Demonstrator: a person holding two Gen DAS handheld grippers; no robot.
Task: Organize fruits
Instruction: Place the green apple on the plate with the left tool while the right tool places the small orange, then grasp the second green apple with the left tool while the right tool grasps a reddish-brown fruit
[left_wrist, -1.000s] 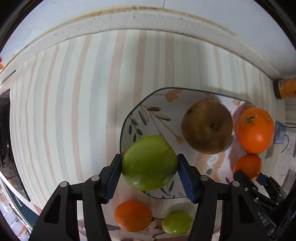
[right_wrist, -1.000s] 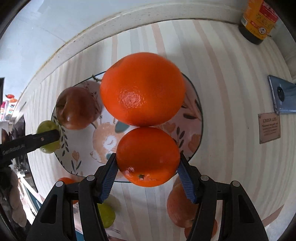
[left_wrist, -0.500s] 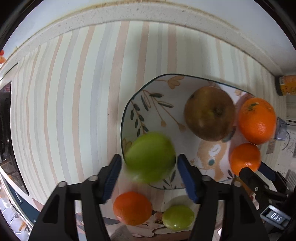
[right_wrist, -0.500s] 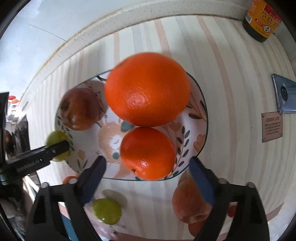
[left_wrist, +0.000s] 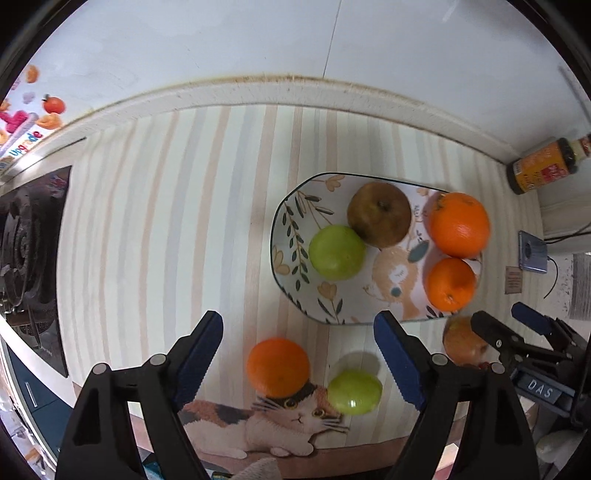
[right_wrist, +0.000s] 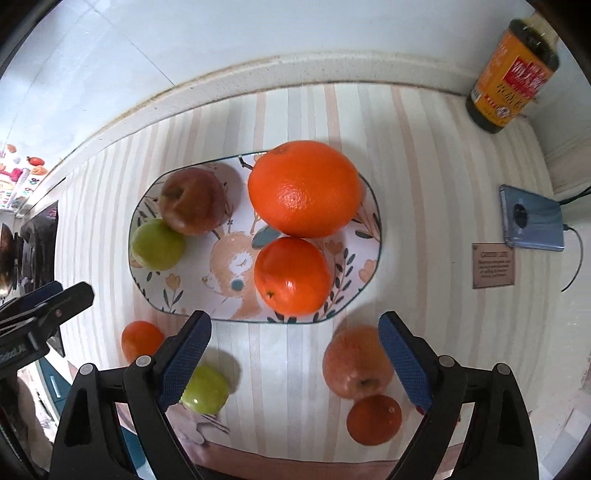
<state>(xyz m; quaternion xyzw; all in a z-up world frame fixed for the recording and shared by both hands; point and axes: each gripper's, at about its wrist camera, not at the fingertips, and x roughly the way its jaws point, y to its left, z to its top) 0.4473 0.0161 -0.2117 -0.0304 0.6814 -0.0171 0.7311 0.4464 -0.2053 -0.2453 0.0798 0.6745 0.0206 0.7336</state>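
A patterned plate (left_wrist: 291, 236) (right_wrist: 369, 273) holds a green apple (left_wrist: 336, 252) (right_wrist: 157, 244), a brown apple (left_wrist: 379, 214) (right_wrist: 192, 200), a large orange (left_wrist: 459, 224) (right_wrist: 304, 188) and a smaller orange (left_wrist: 450, 283) (right_wrist: 292, 277). On the striped mat in front of the plate lie a small orange (left_wrist: 277, 366) (right_wrist: 141, 339), a small green fruit (left_wrist: 354, 392) (right_wrist: 205, 393), a pale red apple (right_wrist: 356, 362) (left_wrist: 461, 341) and another small orange (right_wrist: 373, 420). My left gripper (left_wrist: 298, 354) hangs above the mat, jaws opening, nothing between them. My right gripper (right_wrist: 294, 354) is open and empty.
A sauce bottle (right_wrist: 511, 70) (left_wrist: 543, 170) stands at the back right corner. A blue phone (right_wrist: 532, 223) with a cable and a small brown card (right_wrist: 493, 265) lie right of the plate. A black stove (left_wrist: 27, 251) is at the left. The wall runs along the back.
Both grippers let go and rose: the green apple now rests on the plate's left side and the smaller orange on its right. Both jaws have spread wide.
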